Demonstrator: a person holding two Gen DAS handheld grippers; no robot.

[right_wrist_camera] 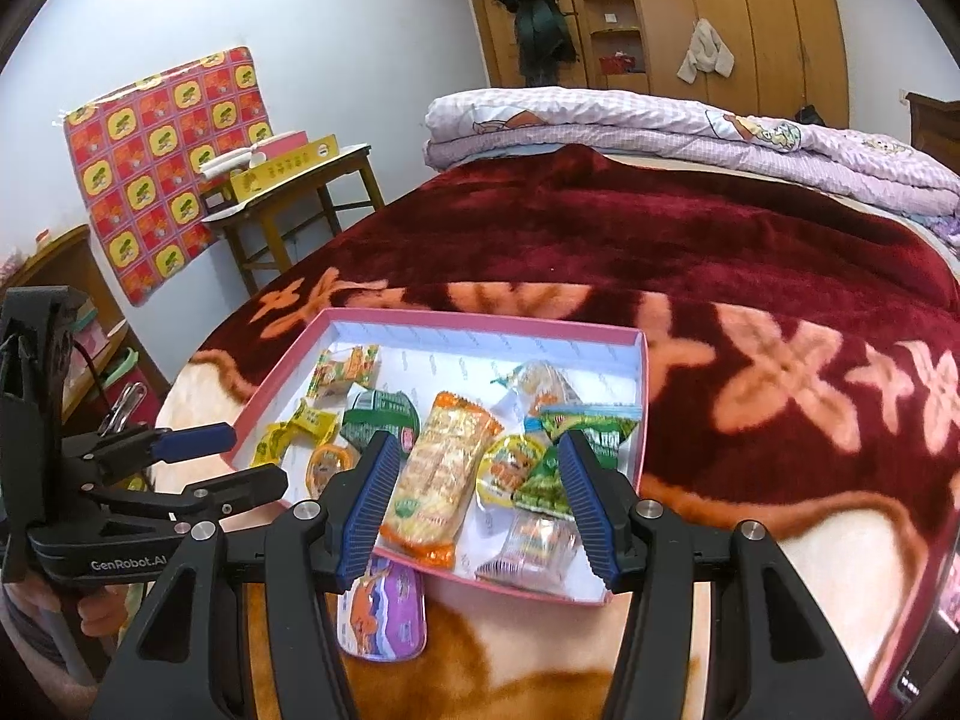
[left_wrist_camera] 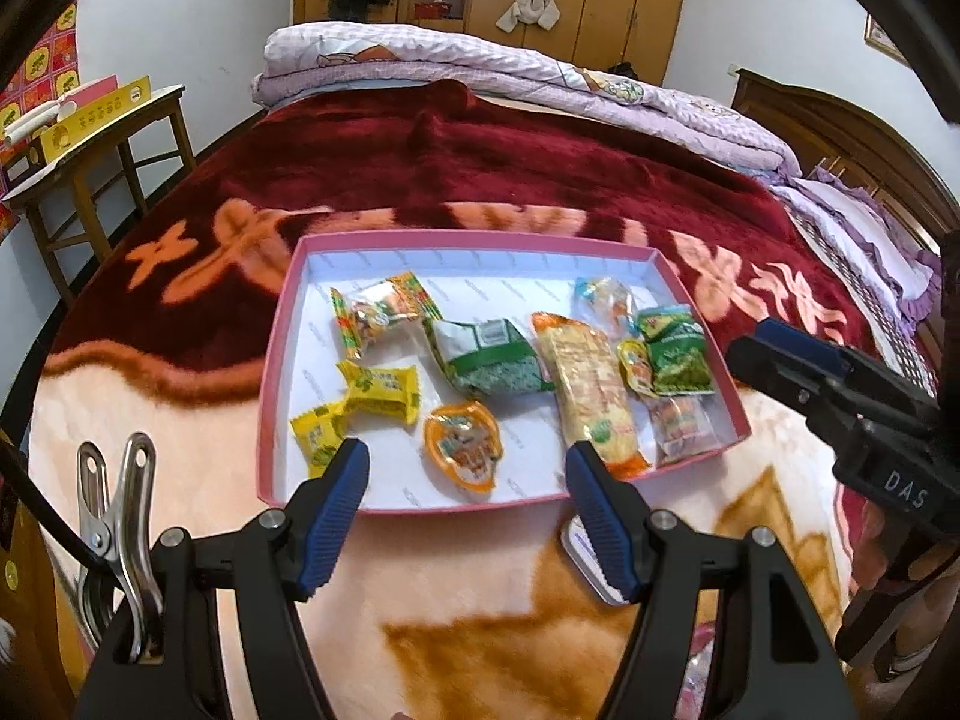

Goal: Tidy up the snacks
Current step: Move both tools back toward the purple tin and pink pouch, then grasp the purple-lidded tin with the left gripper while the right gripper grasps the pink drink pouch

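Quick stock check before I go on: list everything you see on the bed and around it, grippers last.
tray: one, pink rim, white inside, on the blanket
yellow candies: two, tray's near left
orange jelly cup: one, tray front
long orange packet: one, tray's right half
green packets: two, centre and right
tin: one, purple and white, on the blanket before the tray
blanket: one, dark red and peach
left gripper: fingers open, empty
right gripper: fingers open, empty

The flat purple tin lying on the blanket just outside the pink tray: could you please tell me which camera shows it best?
The right wrist view: the tin lies almost fully visible, printed lid up, beside the tray. In the left wrist view only its white end shows behind a finger of the left claw.
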